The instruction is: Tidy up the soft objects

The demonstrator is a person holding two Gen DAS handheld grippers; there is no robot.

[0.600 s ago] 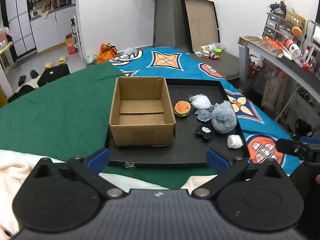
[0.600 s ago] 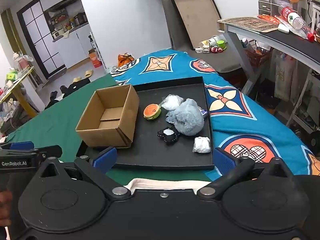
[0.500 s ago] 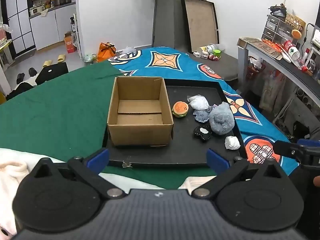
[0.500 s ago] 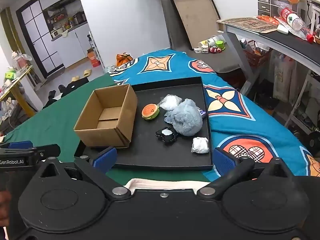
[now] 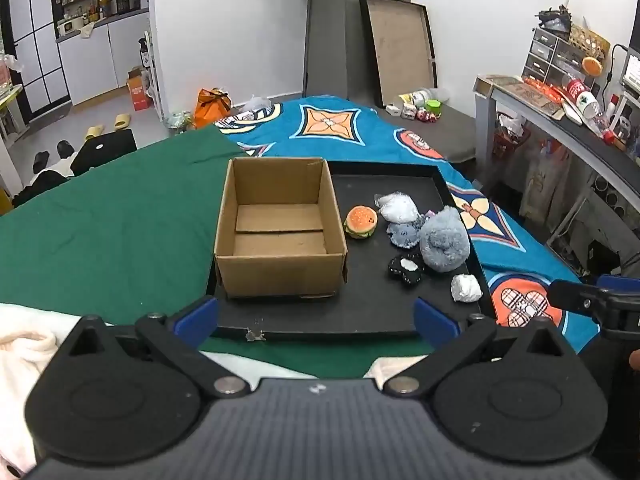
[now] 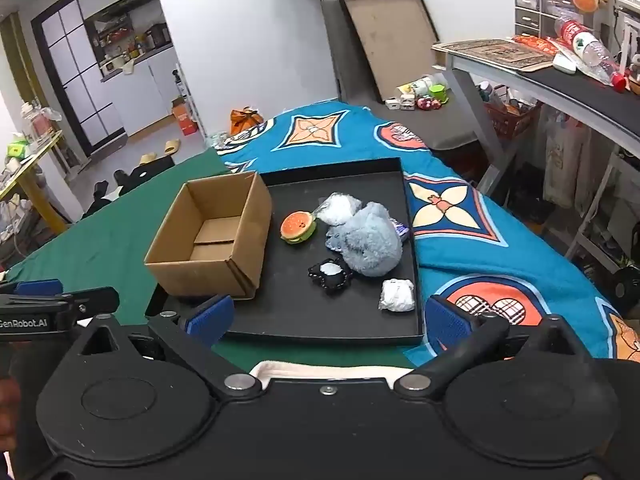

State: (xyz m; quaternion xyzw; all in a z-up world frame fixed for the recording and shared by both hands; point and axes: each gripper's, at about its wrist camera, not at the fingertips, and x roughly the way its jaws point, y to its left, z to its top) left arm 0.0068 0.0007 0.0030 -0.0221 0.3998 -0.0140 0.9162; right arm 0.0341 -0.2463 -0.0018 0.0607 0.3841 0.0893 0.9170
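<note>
My left tongs (image 5: 316, 318) and right tongs (image 6: 328, 320) both hang spread and empty, short of the black tray (image 5: 360, 312). Beyond them the soft toys (image 5: 444, 240) lie beside the cardboard box (image 5: 280, 224) (empty). Only the right view shows a wrapper (image 6: 400, 230), possibly purple, behind the grey plush.

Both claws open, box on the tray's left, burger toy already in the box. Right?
Not quite. The burger toy lies on the black tray beside the cardboard box, which is empty in the left wrist view. Left claw and right claw are open.
</note>
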